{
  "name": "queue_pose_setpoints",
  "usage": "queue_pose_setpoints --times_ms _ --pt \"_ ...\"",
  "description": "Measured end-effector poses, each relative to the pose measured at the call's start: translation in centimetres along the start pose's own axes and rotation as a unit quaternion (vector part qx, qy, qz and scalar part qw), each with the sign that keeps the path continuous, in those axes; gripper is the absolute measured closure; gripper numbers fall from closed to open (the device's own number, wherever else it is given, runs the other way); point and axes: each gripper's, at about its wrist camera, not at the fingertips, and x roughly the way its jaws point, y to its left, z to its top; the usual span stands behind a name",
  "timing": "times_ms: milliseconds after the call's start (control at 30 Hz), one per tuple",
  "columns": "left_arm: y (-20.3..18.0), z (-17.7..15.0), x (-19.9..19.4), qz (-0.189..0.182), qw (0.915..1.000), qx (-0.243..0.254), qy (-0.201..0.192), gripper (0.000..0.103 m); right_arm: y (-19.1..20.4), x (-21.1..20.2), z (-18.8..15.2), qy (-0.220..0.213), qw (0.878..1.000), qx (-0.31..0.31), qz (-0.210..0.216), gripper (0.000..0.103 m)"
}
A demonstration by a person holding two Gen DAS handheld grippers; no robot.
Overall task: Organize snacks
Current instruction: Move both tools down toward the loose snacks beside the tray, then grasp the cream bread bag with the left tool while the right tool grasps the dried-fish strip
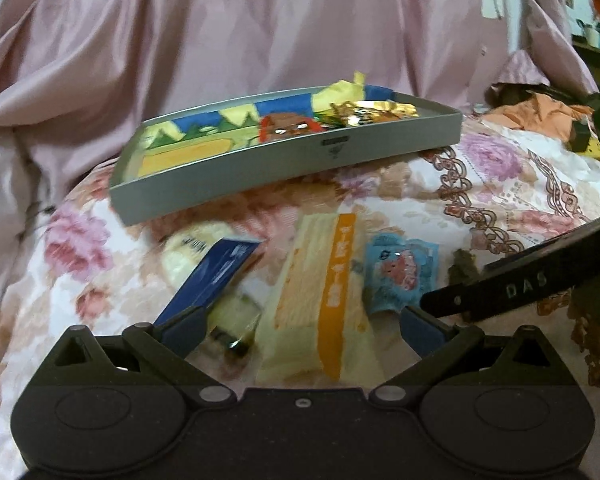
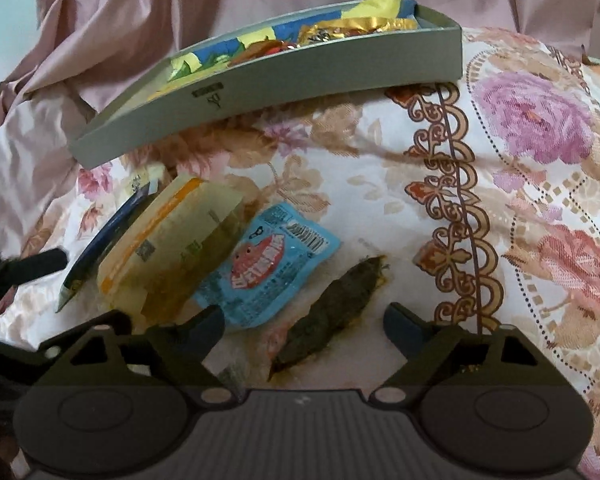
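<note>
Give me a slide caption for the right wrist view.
Open right tongs hover over a light-blue snack packet below a grey cardboard tray.

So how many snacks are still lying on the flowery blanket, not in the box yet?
5 that I can see: a white packet farthest left, half hidden, a dark blue packet, a yellow-orange cake pack, a light blue packet, and a dark brown snack. More may hide underneath.

Floral bedspread with big pink and purple roses and a brown scrollwork border, kinda rumpled. Pink curtain hanging behind it, and some orange cloth off at the right.
</note>
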Motion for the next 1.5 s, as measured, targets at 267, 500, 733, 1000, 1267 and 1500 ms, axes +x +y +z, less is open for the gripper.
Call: queue_pose_setpoints --times_ms 267,500,733,1000,1267,1500 --pt "0.2 1.4 2.0 -0.017 0.9997 -0.012 0.016 0.020 0.3 0.1 0.1 -0.018 1.000 -0.008 0.009 0.029" --pt "0.5 1.8 3.4 -0.007 0.9987 -0.025 0.045 0.030 0.0 0.3 0.3 -0.013 1.000 0.004 0.017 0.026" --pt "0.5 2.2 4.6 -0.003 0.9973 -0.024 0.070 0.030 1.4 0.2 -0.3 0.014 0.998 -0.055 -0.020 0.025" --pt "-0.2 2.4 5.1 -0.009 0.9966 -0.025 0.078 0.050 2.4 0.2 -0.9 0.015 0.994 -0.099 -0.050 0.033" --pt "-0.6 2.0 4.3 -0.004 0.9954 -0.044 0.086 0.053 1.0 -0.9 -0.8 0.010 0.997 -0.065 -0.043 0.063" --pt "-1.9 0.8 2.5 -0.010 0.9940 -0.043 0.100 0.053 -0.8 -1.5 -0.6 0.008 0.999 -0.011 -0.038 0.063"
